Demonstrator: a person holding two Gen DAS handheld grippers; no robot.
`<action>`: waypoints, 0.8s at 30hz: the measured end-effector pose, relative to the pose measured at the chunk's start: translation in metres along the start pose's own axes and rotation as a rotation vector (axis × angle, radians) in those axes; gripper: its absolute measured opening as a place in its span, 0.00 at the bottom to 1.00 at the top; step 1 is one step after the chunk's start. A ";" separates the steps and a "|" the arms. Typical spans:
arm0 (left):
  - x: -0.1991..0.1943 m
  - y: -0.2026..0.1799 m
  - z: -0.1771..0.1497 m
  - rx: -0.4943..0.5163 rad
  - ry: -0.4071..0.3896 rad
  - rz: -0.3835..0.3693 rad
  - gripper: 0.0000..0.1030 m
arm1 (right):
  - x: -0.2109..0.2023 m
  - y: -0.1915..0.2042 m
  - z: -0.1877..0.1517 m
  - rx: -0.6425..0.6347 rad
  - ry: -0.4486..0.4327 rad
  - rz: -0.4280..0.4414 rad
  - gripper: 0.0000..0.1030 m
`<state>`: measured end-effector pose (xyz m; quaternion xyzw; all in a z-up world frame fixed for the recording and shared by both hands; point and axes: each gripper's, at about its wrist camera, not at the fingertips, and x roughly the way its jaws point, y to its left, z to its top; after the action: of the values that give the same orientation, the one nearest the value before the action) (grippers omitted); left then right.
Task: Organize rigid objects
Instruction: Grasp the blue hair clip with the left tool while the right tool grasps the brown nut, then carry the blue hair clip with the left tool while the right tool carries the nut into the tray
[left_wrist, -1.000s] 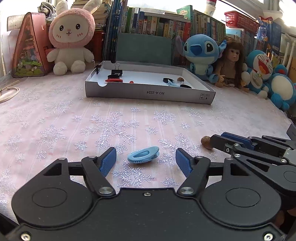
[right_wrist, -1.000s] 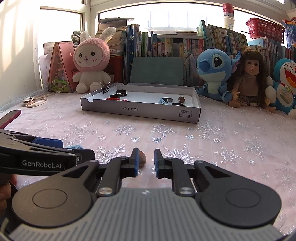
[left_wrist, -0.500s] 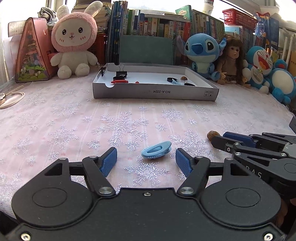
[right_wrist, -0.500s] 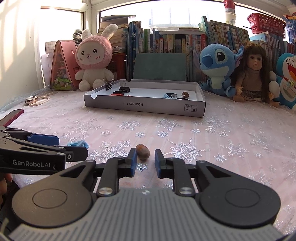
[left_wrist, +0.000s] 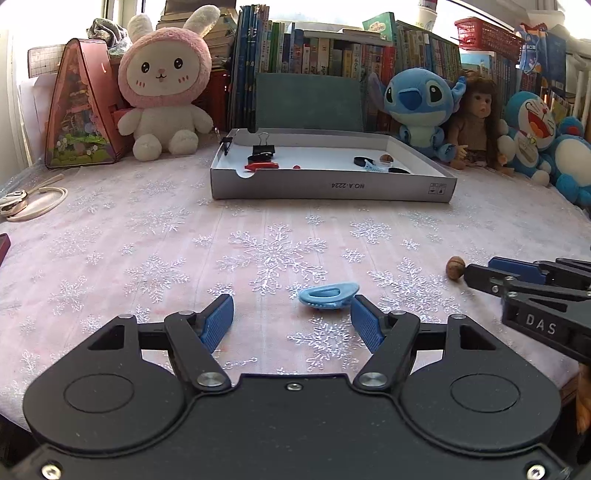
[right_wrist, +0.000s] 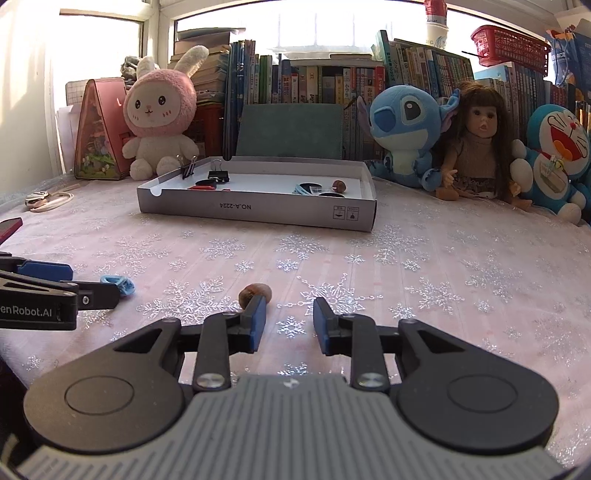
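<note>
One nut (right_wrist: 255, 293) sits on the cloth (right_wrist: 424, 258), now peeking past the right gripper (right_wrist: 289, 323), whose jaws are opening off nothing. Left gripper (left_wrist: 291, 318) stays open near one blue clip (left_wrist: 328, 295). The box (right_wrist: 258, 212) holds maybe two binder clips.

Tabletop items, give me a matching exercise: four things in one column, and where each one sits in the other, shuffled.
Things:
1. blue clip
2. brown nut
3. black binder clip
4. pink bunny plush

Places:
A. inside the grey cardboard tray
B. on the tablecloth before the left gripper
C. against the books, left of the tray
D. just beyond the right gripper

Pairs: 1-B, 2-D, 3-A, 4-C
</note>
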<state>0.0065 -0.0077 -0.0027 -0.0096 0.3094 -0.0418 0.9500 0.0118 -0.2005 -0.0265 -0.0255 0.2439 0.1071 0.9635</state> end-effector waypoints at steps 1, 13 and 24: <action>-0.001 -0.003 0.000 0.001 -0.003 -0.014 0.66 | -0.001 0.002 0.000 -0.012 -0.007 0.012 0.53; 0.013 -0.025 -0.002 0.056 -0.028 0.000 0.47 | 0.017 0.011 0.007 -0.134 0.012 0.069 0.58; 0.014 -0.018 0.005 0.021 -0.019 -0.001 0.35 | 0.016 0.015 0.007 -0.082 0.021 0.100 0.26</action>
<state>0.0191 -0.0272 -0.0061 0.0000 0.2998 -0.0458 0.9529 0.0260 -0.1822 -0.0276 -0.0539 0.2504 0.1649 0.9525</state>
